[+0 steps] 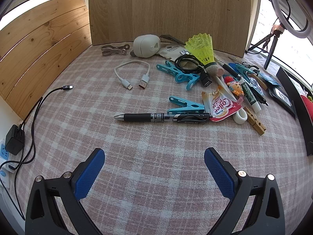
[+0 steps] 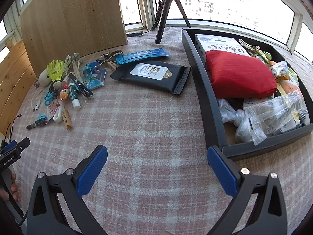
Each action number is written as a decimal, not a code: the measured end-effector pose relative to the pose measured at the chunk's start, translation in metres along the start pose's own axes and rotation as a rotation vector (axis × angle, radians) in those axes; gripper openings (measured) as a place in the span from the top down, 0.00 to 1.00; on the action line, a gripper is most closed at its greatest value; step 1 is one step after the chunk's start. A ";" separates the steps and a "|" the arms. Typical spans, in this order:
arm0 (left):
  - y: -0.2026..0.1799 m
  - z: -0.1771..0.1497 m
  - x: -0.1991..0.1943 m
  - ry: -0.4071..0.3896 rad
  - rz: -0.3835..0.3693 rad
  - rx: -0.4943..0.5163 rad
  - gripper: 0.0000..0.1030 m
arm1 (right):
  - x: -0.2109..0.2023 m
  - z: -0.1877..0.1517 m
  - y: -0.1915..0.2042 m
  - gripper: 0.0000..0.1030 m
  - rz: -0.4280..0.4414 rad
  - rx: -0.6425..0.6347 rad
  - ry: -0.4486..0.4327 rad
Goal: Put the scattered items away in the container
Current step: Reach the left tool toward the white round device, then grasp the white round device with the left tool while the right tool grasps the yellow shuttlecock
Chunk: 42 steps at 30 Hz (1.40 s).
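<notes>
My left gripper (image 1: 154, 156) is open and empty above the checked cloth, with a black pen (image 1: 162, 117) lying just ahead of it. Beyond the pen lie blue clips (image 1: 185, 104), a white USB cable (image 1: 135, 74), a yellow shuttlecock (image 1: 203, 51), a sachet (image 1: 221, 105) and wooden pegs (image 1: 256, 122). My right gripper (image 2: 157, 156) is open and empty, next to the near left corner of the dark container (image 2: 213, 105), which holds a red pouch (image 2: 238, 74), a box and plastic bags. A black wipes pack (image 2: 152, 76) lies left of the container.
A wooden board (image 1: 168, 11) stands at the back, slatted wood (image 1: 39, 45) on the left. A black charger and cable (image 1: 15, 139) sit at the left edge. A tripod (image 2: 166, 9) with a ring light (image 1: 289, 9) stands by the window. The left gripper's tip also shows in the right wrist view (image 2: 13, 148).
</notes>
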<state>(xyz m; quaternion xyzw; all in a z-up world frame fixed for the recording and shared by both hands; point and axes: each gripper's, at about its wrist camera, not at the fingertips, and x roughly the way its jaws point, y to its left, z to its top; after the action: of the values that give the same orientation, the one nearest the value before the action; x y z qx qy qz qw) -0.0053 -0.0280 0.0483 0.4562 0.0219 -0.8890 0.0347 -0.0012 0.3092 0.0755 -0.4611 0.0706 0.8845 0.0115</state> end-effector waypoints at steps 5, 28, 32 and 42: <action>0.018 0.044 -0.021 -0.034 -0.023 0.015 0.01 | -0.029 0.039 0.044 0.00 0.062 -0.096 -0.067; 0.045 0.181 0.091 -0.019 -0.072 0.105 0.06 | 0.083 0.124 0.242 0.09 0.225 -0.483 0.073; 0.046 0.188 0.112 -0.004 -0.074 0.104 0.08 | 0.099 0.129 0.251 0.13 0.235 -0.495 0.099; 0.038 0.192 0.145 0.040 -0.093 0.105 0.20 | 0.140 0.134 0.262 0.46 0.233 -0.475 0.193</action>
<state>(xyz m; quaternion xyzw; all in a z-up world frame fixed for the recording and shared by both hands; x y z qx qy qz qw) -0.2420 -0.0855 0.0417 0.4736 -0.0027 -0.8802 -0.0311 -0.2133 0.0622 0.0666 -0.5216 -0.0853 0.8237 -0.2054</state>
